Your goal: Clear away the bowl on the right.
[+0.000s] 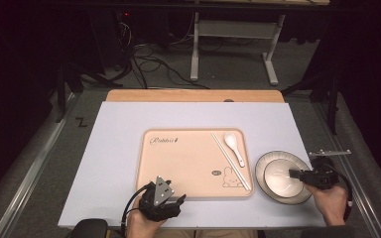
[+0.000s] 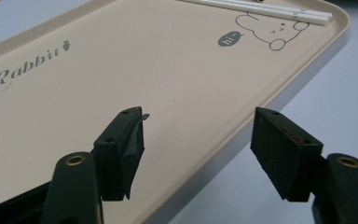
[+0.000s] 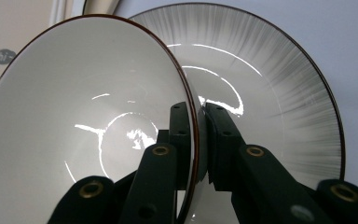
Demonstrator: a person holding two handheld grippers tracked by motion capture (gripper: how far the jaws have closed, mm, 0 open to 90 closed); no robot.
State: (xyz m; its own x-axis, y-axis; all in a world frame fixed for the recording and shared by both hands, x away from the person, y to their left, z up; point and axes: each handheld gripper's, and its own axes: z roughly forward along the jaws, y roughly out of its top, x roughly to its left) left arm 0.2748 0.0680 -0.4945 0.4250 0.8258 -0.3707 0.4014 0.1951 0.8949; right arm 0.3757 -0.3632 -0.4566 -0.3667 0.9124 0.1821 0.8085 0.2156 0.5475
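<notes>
Blue table (image 1: 114,148) with a beige tray (image 1: 178,163) in the middle, chopsticks (image 1: 230,161) and white spoon (image 1: 234,145) on the tray's right side. Right of the tray, a grey-rimmed plate (image 1: 297,161) with a white bowl (image 3: 74,116) on it. Right gripper (image 3: 199,140) is clamped on the bowl's rim, one jaw inside, one outside. Left gripper (image 2: 198,149) straddles the tray's near edge, jaws wide apart, gripping nothing.
</notes>
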